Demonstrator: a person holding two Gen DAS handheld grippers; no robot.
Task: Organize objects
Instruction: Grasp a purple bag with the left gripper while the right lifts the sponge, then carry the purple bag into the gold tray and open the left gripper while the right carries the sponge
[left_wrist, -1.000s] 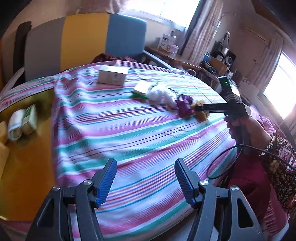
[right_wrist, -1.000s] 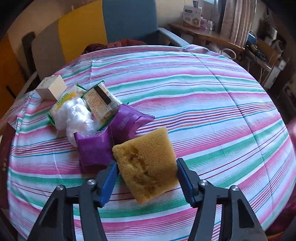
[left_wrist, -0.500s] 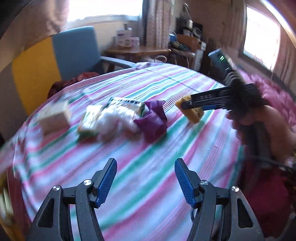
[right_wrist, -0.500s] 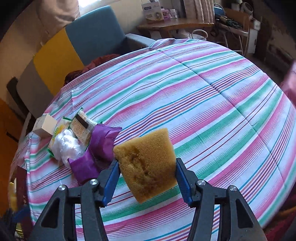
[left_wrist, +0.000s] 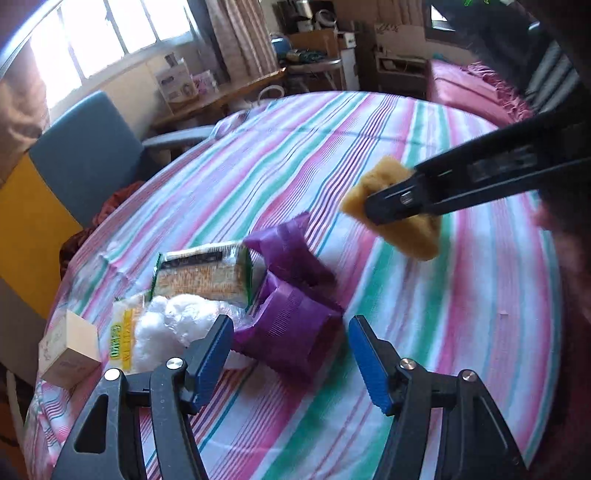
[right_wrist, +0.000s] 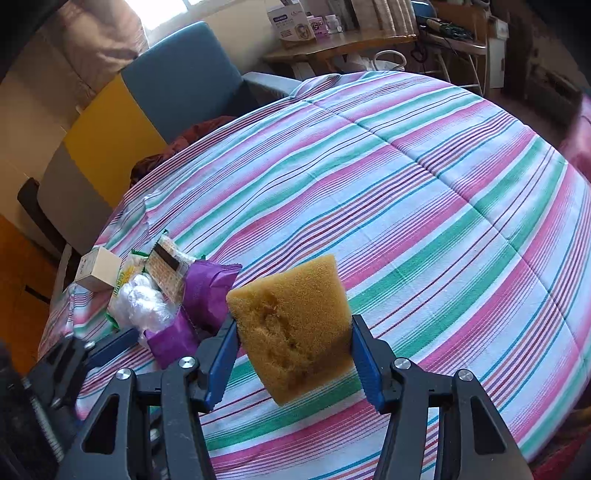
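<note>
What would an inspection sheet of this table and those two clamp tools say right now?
Surface: round table under a striped tablecloth.
Job's things: yellow sponge; two purple packets; noodle packet; white plastic bag; small cardboard box.
Clutter: nothing seen.
Grippers: right gripper shut on the sponge, held above the cloth; left gripper open, near the purple packets.
Cables: nothing seen.
Surroundings: blue and yellow chair, wooden desk, curtains.

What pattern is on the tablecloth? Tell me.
Stripes of pink, green, white and thin blue on the tablecloth; clearest in the right wrist view.
</note>
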